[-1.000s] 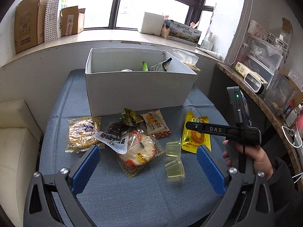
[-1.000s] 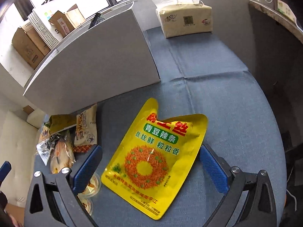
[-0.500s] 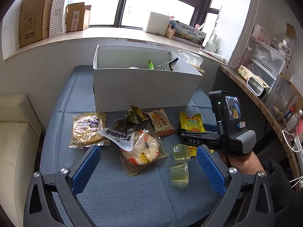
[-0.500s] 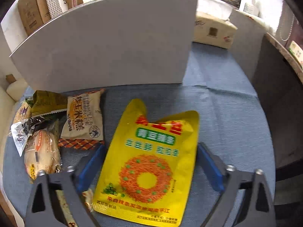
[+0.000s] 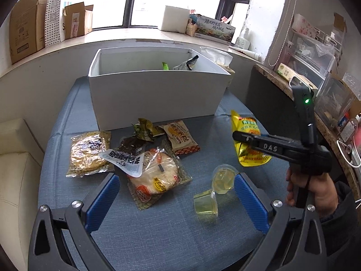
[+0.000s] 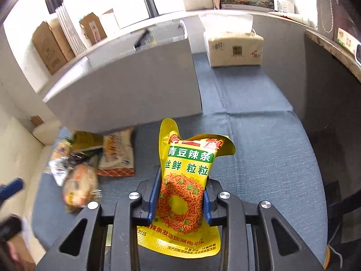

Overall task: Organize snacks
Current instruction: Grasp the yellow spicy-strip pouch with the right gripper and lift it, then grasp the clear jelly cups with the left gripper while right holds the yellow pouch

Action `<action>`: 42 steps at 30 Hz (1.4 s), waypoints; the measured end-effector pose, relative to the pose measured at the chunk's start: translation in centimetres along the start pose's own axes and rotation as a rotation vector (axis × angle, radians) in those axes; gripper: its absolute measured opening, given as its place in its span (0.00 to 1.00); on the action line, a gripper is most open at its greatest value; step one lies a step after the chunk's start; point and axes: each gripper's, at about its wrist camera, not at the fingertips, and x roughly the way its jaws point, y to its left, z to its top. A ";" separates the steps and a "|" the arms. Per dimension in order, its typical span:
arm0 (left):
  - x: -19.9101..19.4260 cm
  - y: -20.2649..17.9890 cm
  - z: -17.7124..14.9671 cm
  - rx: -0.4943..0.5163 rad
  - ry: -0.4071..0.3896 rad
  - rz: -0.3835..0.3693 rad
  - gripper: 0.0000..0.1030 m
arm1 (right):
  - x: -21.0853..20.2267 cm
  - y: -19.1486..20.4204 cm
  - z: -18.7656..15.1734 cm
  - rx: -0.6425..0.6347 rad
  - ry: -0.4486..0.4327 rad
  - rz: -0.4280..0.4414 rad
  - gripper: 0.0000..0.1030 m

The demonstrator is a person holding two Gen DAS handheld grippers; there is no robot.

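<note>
My right gripper (image 6: 181, 194) is shut on a yellow snack pouch (image 6: 183, 185) and holds it above the blue table; it also shows in the left wrist view (image 5: 248, 143), right of the white box (image 5: 155, 99). The box holds a few snacks. My left gripper (image 5: 176, 201) is open and empty above the table's front. Ahead of it lie a round bread pack (image 5: 155, 178), a biscuit pack (image 5: 89, 152), a rice cake pack (image 5: 181, 137), small dark and green packets (image 5: 144, 133) and two jelly cups (image 5: 214, 187).
A tissue pack (image 6: 234, 47) stands right of the box at the back. Cardboard boxes (image 5: 27, 31) sit on the windowsill. A counter with plastic bins (image 5: 315, 67) runs along the right. A cream seat (image 5: 15, 176) is at the left.
My right gripper closed on the yellow pouch and lifted it off the table. The left gripper stayed open and tilted slightly.
</note>
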 end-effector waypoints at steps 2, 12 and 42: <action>0.8 -1.1 0.0 0.035 0.015 -0.027 1.00 | -1.9 0.1 0.1 -0.012 -0.028 0.024 0.33; 5.8 -7.5 -0.8 0.262 0.139 -0.052 1.00 | -7.4 -2.7 0.3 0.010 -0.108 0.002 0.33; 8.1 -9.2 -0.6 0.560 0.261 -0.203 0.19 | -8.4 -4.6 -1.3 0.061 -0.101 0.005 0.33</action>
